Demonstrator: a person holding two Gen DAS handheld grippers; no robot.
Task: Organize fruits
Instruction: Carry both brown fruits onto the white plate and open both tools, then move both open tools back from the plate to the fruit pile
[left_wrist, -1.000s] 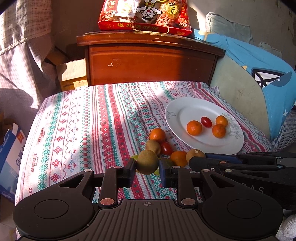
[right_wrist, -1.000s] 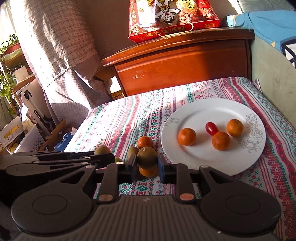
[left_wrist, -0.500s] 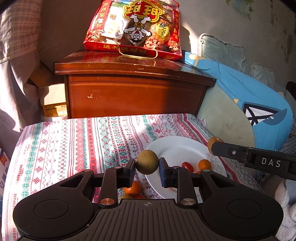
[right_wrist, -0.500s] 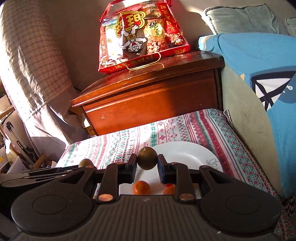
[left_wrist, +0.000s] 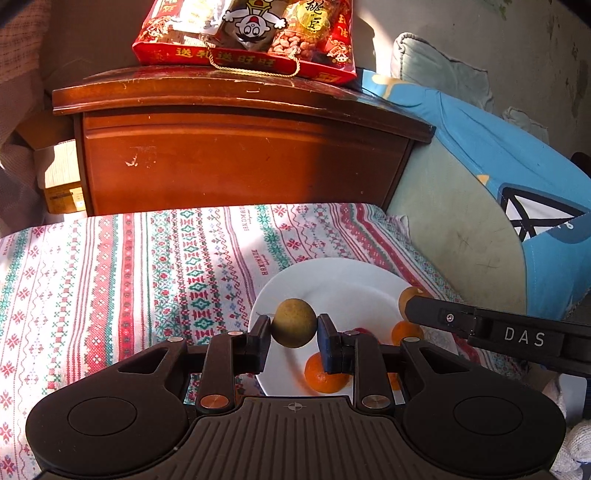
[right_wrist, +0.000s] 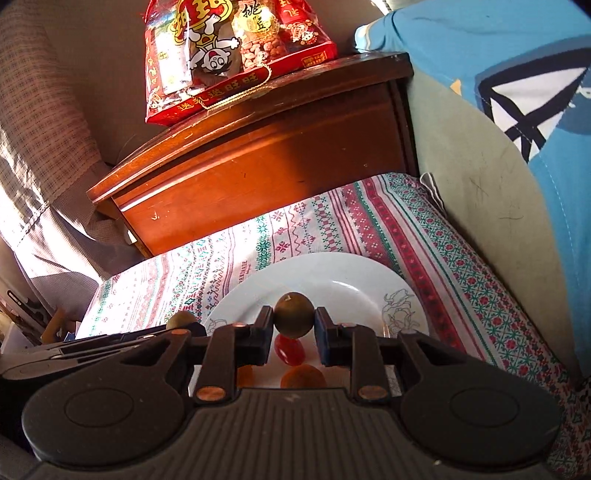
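Note:
My left gripper (left_wrist: 294, 328) is shut on a round brown-green fruit (left_wrist: 294, 322) and holds it above the near-left part of the white plate (left_wrist: 343, 275). My right gripper (right_wrist: 294, 323) is shut on a similar brown-green fruit (right_wrist: 293, 318) over the plate (right_wrist: 332, 273); the left wrist view shows this fruit (left_wrist: 409, 294) at the plate's right side. On the plate lie small oranges (left_wrist: 322, 373) (left_wrist: 405, 331) and a red cherry tomato (right_wrist: 290, 350). From the right wrist, the left gripper's fruit (right_wrist: 181, 319) shows at the left.
The plate rests on a striped patterned cloth (left_wrist: 147, 266). Behind it stands a wooden nightstand (left_wrist: 236, 155) with a red snack bag (left_wrist: 247, 33) on top. A blue and beige cushion (left_wrist: 480, 206) rises along the right. A curtain (right_wrist: 40, 122) hangs at the left.
Both grippers, each shut on a fruit, have lifted away from the pile of fruit on the cloth and moved forward and right over the plate. The pile is out of view.

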